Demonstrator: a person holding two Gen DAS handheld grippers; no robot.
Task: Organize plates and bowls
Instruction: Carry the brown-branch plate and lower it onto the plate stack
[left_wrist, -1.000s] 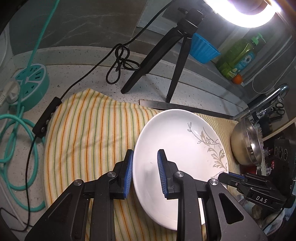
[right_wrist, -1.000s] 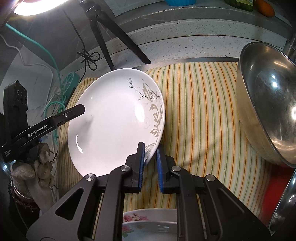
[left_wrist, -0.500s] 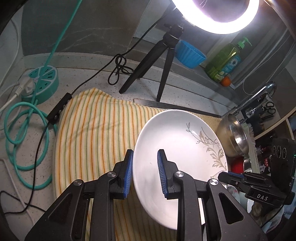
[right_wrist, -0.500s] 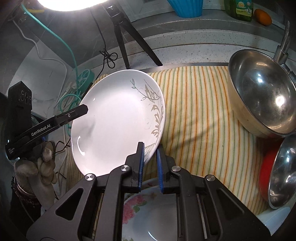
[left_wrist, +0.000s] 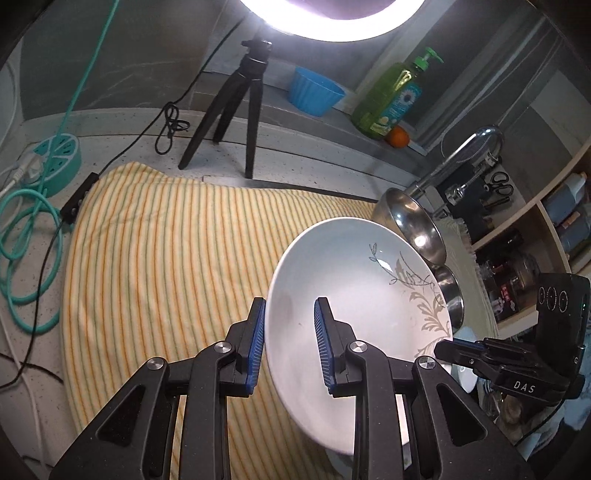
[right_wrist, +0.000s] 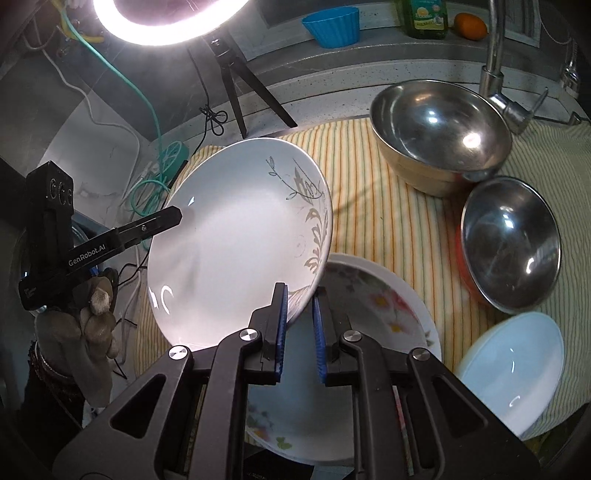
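A white plate with a grey leaf pattern (left_wrist: 354, 288) (right_wrist: 236, 236) is held tilted in the air above the striped cloth (left_wrist: 166, 258). My left gripper (left_wrist: 290, 339) is shut on the plate's left rim. My right gripper (right_wrist: 298, 325) is shut on its opposite rim, and its fingertips (left_wrist: 448, 350) show in the left wrist view. Below the plate lies a flowered plate (right_wrist: 373, 295). Two steel bowls (right_wrist: 439, 133) (right_wrist: 509, 240) and a pale blue plate (right_wrist: 513, 365) sit to the right.
A ring light on a tripod (left_wrist: 236, 110) stands at the back with cables and a teal power strip (left_wrist: 55, 162) to the left. A blue cup (left_wrist: 314, 92), soap bottle (left_wrist: 391, 96) and orange (left_wrist: 397, 136) stand on the ledge. A tap (right_wrist: 498, 74) rises at the right.
Both grippers have lifted the white plate off the cloth and carried it right and toward me, so it now hangs over the flowered plate. The steel bowls and blue plate have come into view.
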